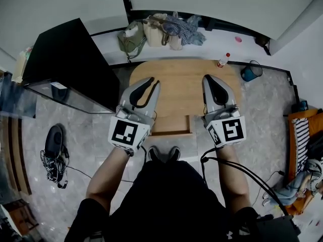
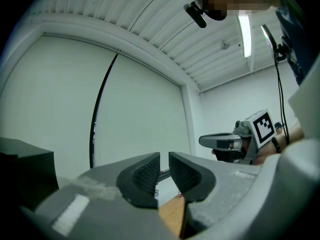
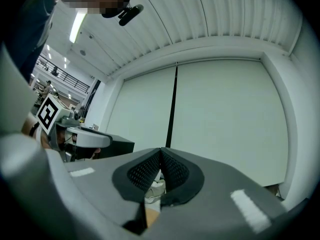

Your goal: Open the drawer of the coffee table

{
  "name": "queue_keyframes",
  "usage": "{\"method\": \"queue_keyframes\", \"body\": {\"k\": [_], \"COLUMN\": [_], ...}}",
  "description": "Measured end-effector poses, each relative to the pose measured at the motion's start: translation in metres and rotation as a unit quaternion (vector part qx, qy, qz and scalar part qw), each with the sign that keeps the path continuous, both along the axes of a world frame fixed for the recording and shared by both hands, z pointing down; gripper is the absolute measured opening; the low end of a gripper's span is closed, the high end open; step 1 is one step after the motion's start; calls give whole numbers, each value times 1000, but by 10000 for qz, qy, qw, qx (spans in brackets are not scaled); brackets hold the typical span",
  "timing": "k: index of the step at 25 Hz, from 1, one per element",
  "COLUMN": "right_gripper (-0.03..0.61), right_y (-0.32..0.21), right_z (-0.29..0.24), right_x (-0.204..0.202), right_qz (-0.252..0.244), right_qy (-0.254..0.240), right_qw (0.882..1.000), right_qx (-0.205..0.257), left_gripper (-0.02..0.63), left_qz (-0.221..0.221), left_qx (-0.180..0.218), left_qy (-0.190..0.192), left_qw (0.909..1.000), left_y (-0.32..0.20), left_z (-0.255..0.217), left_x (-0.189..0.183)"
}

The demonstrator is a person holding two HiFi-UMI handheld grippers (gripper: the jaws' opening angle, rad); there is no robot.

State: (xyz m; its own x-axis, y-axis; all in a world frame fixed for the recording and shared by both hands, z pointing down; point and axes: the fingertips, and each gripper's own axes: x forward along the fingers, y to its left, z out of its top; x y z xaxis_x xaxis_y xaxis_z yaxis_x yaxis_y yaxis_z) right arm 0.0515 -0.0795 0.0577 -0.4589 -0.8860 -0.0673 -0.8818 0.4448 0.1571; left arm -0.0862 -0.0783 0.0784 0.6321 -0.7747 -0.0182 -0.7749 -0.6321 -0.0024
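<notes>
The wooden coffee table (image 1: 181, 84) lies below me in the head view. Its drawer (image 1: 171, 126) juts out a little from the near edge, just above my feet. My left gripper (image 1: 153, 82) and right gripper (image 1: 207, 78) hover side by side over the tabletop, both pointing level and away from me. Each is shut with nothing held. In the left gripper view the left gripper (image 2: 164, 171) shows only a thin slit between its pads, and a sliver of the table (image 2: 170, 215) shows below. The right gripper (image 3: 160, 166) has its pads touching.
A black cabinet (image 1: 70, 59) stands left of the table. Bags and clothes (image 1: 161, 32) sit against the far wall. A red-capped bottle (image 1: 223, 59) and a blue container (image 1: 249, 73) are at the far right corner. Black gear with cables (image 1: 53, 145) lies on the floor at left.
</notes>
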Motion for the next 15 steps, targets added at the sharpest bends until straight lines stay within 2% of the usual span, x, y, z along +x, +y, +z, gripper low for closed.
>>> {"method": "queue_keyframes", "body": {"k": [4, 15], "right_gripper": [2, 2], "right_y": [3, 6], "right_z": [5, 6], "right_x": [6, 2], "right_qz": [31, -38], "right_qy": [-42, -40], "right_qw": [10000, 9999], "right_qx": [-59, -100], "left_gripper": [60, 61], "left_qz": [13, 48], "left_qx": [29, 14], "left_qy": [-87, -13], "left_qw": [10000, 10000], "left_y": [6, 9], "left_z": [3, -1], "left_x": [4, 8]}}
